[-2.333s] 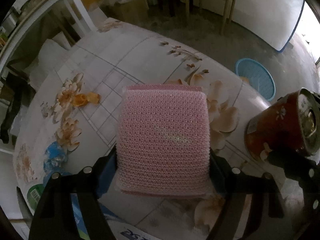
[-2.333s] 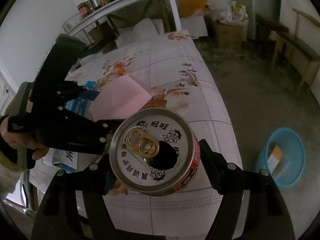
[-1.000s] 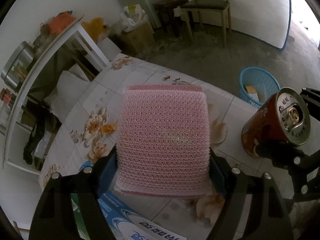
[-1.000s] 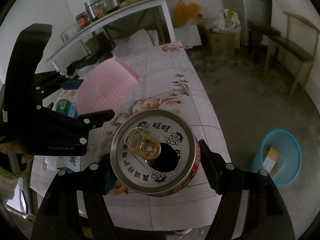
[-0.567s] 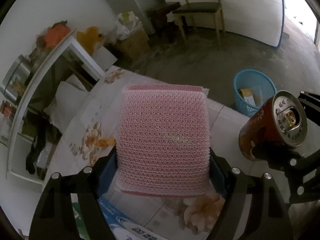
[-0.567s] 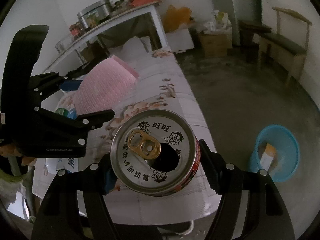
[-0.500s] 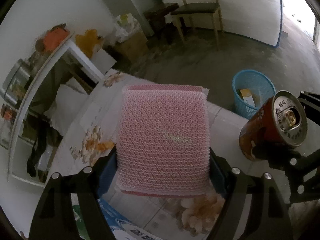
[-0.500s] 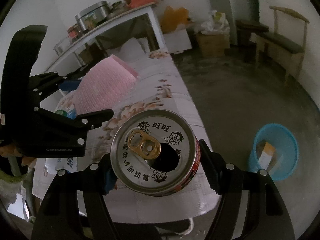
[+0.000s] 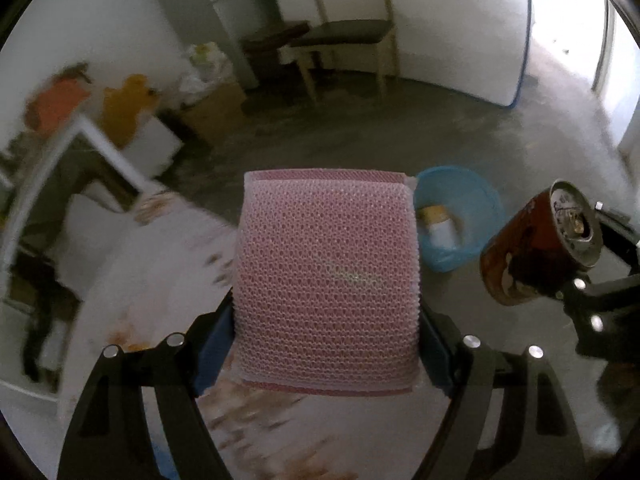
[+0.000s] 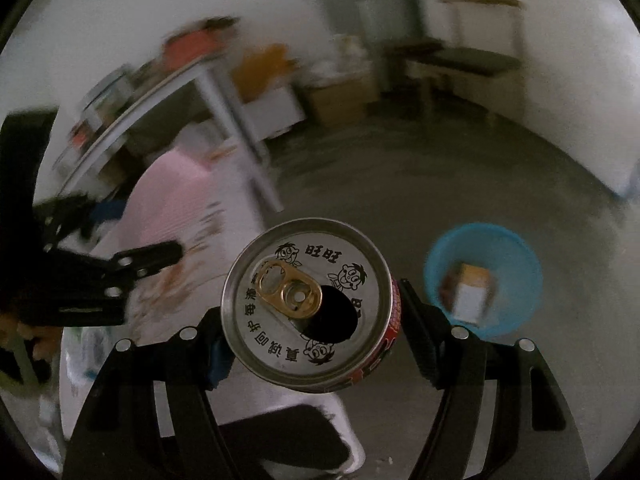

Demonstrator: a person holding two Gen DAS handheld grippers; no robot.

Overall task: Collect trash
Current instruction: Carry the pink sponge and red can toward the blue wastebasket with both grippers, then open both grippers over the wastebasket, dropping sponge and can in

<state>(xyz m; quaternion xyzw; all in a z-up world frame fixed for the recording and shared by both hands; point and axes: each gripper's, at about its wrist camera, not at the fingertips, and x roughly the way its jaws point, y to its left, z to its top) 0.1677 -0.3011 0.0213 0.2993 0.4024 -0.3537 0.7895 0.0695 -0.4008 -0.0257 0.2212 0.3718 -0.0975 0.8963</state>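
Below me spreads the flowered table [image 9: 160,280], and beyond its edge, on the grey floor, stands the blue basket [image 10: 484,280] with a small carton in it. My left claw [image 9: 326,344] is clamped on the pink mesh pad [image 9: 326,280], held above the table's edge, while my right claw [image 10: 310,332] grips the opened red can [image 10: 308,304] near the basket

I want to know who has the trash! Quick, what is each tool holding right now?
Left tool: closed on the pink mesh pad.
Right tool: closed on the opened red drink can.
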